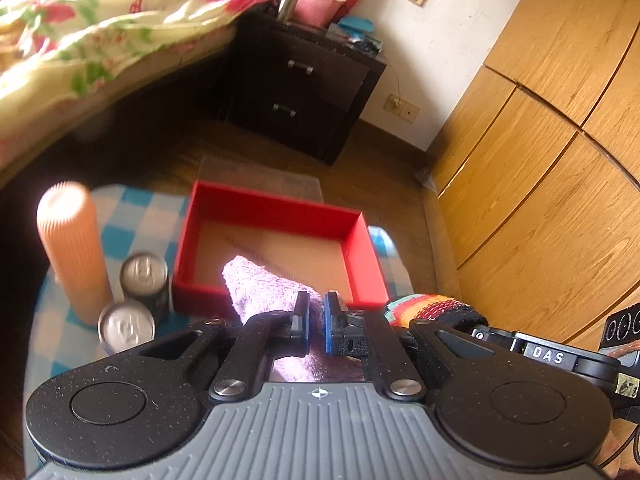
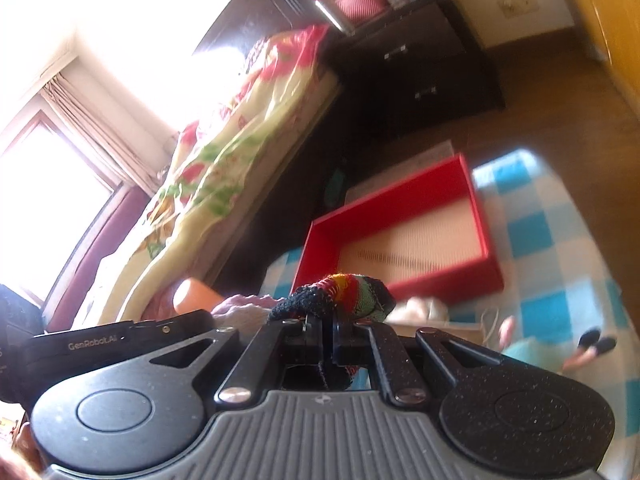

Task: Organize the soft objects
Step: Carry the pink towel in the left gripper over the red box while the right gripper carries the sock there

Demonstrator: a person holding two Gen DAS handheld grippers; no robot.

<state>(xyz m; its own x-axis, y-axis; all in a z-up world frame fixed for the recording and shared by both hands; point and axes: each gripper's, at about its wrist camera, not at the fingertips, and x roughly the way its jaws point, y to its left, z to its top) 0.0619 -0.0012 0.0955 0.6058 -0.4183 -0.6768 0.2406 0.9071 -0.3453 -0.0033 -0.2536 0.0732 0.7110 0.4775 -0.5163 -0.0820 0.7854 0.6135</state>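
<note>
cloth comes first in the nearest ground: the left gripper [image 1: 317,322] is clamped on a pale purple fuzzy towel [image 1: 260,286], its jaws pressed close with the fabric bunched between them and a loose corner hanging forward over the near wall of the red box [image 1: 280,212]. pinching the towel at one edge lets the rest drape free, which looks like a way to lay it into the box rather than drop it as a lump. just to the right, the right gripper [image 2: 326,330] is closed on a striped knitted sock [image 2: 352,292], black at the cuff and banded red, yellow and green, held up above the table and short of the box. keeping it lifted and off to one side probably leaves room for the towel to go in first.

a little farther, on the left of the blue checked tablecloth [image 1: 140,204], two drink cans [image 1: 138,300] stand upright beside a tall ribbed orange cylinder [image 1: 74,252], grouped clear of the box so hard items stay out of the sorting. the box sits open with a pale bare floor, nothing yet resting flat in it.

beyond the table lie the wooden floor, a dark nightstand [image 1: 308,80], a bed with a floral quilt [image 1: 100,24] and wooden wardrobe doors [image 1: 540,140].
</note>
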